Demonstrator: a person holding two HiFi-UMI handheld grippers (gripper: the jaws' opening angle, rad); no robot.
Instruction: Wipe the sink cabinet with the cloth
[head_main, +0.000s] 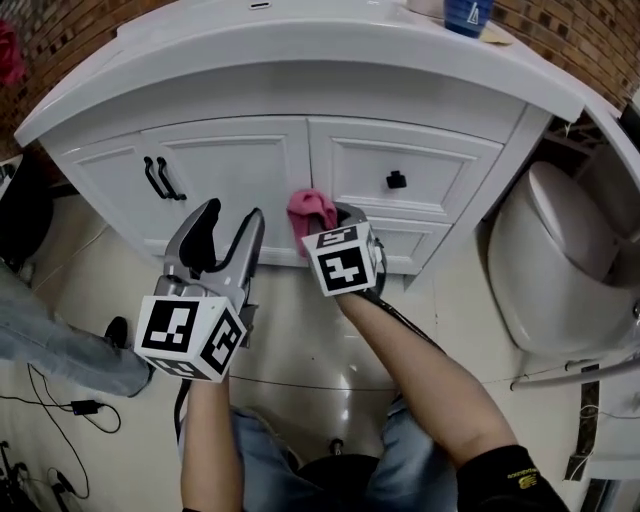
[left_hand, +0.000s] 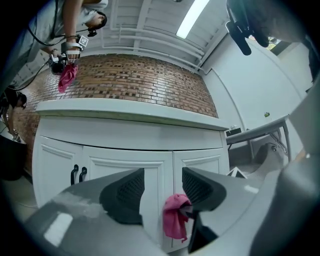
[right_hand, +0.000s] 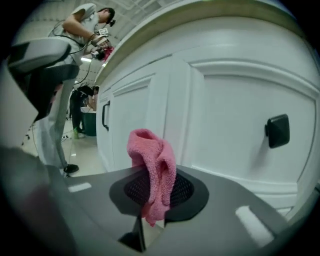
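Right gripper (head_main: 335, 222) presents the cloth (head_main: 312, 210) to the sink cabinet (head_main: 240, 165).
Head view: the cloth sits at the right jaws' tips, close to the door front; the left gripper (head_main: 228, 235) hangs beside it. Left gripper view: jaws spread, nothing between them. Right gripper view: jaws clenched on the cloth, bunched ahead of them. The wipe is likely best done by pressing the free fold flat and stroking evenly, clear of the knob (right_hand: 278, 131).

A brown brick wall (left_hand: 140, 80) runs across the back and meets a plain white wall (left_hand: 260, 85) on the right. A long ceiling light (left_hand: 192, 17) glows overhead. The pale, glossy floor (head_main: 300, 345) has black cables (head_main: 85, 407) at its left edge and a white toilet (head_main: 560, 260) at its right edge.
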